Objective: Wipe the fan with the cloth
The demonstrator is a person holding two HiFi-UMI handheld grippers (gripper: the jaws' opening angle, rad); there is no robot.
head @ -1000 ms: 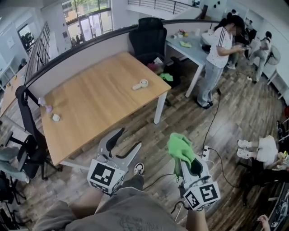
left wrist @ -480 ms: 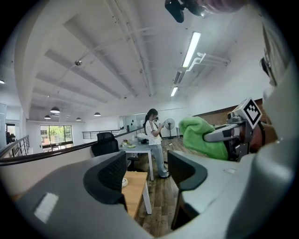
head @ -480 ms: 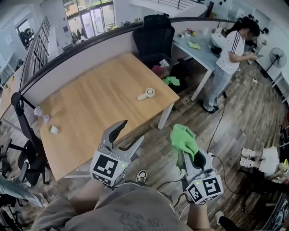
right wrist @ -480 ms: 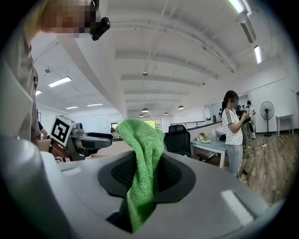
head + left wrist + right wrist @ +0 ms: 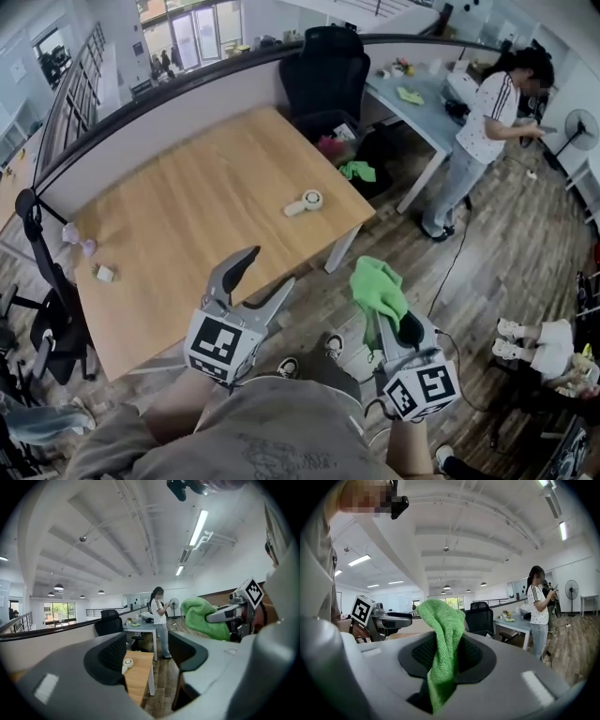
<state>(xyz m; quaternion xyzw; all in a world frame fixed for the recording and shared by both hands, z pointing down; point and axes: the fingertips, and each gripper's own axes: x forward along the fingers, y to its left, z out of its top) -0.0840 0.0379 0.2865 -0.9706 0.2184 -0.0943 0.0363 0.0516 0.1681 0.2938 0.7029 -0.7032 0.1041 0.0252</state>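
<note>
Wooden counter (image 5: 178, 253) ahead, fan (image 5: 304, 202) near its right edge, closer to the left gripper (image 5: 267, 272), fingers gaping and empty; right gripper (image 5: 387, 323) pinches the cloth (image 5: 377, 289).

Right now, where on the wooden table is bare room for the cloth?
The wide middle of the table, between the fan near its right edge and two small items by its left edge, is bare. Only those edges are occupied.
</note>
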